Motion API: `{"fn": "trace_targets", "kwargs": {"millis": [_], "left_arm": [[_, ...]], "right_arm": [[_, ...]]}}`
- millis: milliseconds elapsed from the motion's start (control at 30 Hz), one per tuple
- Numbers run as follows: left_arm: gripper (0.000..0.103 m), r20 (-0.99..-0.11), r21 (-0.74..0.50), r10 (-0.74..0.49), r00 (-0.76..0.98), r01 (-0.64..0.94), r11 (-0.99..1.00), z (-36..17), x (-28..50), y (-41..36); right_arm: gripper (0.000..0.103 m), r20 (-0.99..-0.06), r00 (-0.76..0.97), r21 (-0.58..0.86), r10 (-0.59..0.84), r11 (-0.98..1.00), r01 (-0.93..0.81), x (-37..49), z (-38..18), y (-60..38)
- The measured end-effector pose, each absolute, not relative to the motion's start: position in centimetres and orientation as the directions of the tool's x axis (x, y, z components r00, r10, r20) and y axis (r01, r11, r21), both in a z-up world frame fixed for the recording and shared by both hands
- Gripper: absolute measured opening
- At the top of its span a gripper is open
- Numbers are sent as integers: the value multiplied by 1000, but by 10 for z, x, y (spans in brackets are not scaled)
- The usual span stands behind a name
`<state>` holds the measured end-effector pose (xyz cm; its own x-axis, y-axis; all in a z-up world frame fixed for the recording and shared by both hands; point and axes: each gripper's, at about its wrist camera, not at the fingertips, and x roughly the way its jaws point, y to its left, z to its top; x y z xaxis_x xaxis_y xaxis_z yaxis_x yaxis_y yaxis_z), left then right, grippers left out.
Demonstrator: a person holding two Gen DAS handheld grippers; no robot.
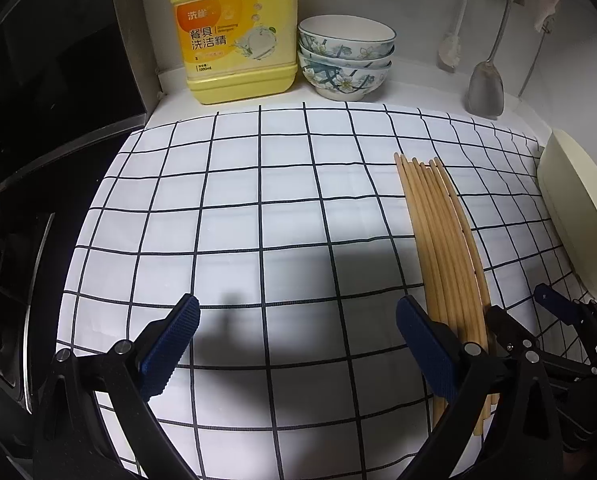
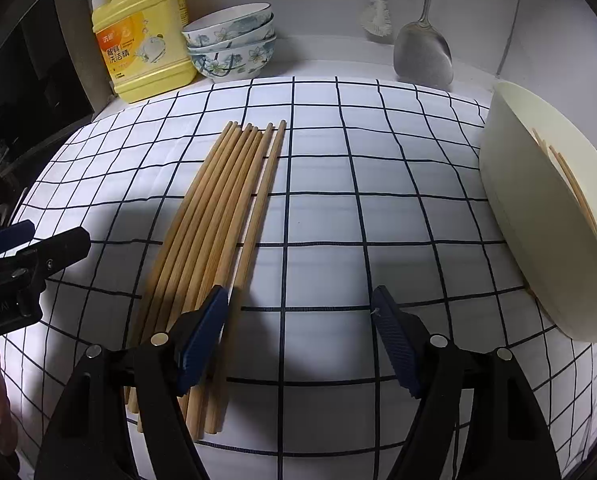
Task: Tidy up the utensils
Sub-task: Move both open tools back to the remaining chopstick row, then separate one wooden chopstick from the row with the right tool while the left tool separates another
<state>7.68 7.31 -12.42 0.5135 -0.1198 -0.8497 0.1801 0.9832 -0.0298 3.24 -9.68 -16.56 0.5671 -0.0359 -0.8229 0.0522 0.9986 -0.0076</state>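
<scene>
Eight chopsticks (image 2: 218,248) lie side by side mid-frame on the checked cloth (image 2: 378,216) (more inside the cream container (image 2: 538,232), right edge). Three bowls (image 2: 234,40) stack upper left. Left gripper (image 1: 298,320) and right gripper (image 2: 300,312) hover low, jaws spread, empty.

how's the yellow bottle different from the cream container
The bottle stands upright at the back left of the counter, beside the stacked bowls; the container sits at the right edge of the checked cloth. The bottle is bright yellow with a printed label and a pump; the container is plain cream. The container is open, with chopsticks showing inside; the bottle is closed. Neither gripper touches either.
</scene>
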Motion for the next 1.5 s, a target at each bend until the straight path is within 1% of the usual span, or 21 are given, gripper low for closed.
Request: {"fn": "trace_targets", "kwargs": {"millis": [200,333,500,933,1167,1300,1467,1500], "left_arm": [[97,-850,-24,-126,512,201,979,-126,73,66],[97,-852,-15,-121,510,207,978,-128,73,63],[97,-854,-21,-125,505,206,978,-129,75,63],[97,-866,-25,-146,478,251,968,-139,71,44],[97,-872,9,-127,473,275,961,-147,71,33],[97,-874,-6,-143,465,284,959,-149,71,32],[98,-881,-16,-143,451,272,962,-153,74,32],[97,-889,-6,-127,440,266,964,-156,76,32]], "right_arm": [[71,-817,575,-44,-52,999,28,32,-166,-94],[71,-828,558,-54,-52,998,13,34,-165,-93],[71,-834,545,-101,-89,995,8,35,-167,-91],[71,-826,555,-71,-100,995,73,36,-168,-127],[71,-829,551,-60,-98,994,87,35,-167,-133],[71,-830,551,-47,-88,995,88,34,-168,-136],[71,-832,549,-34,-83,995,98,33,-168,-138],[71,-832,549,-33,-82,995,99,33,-168,-138]]}}
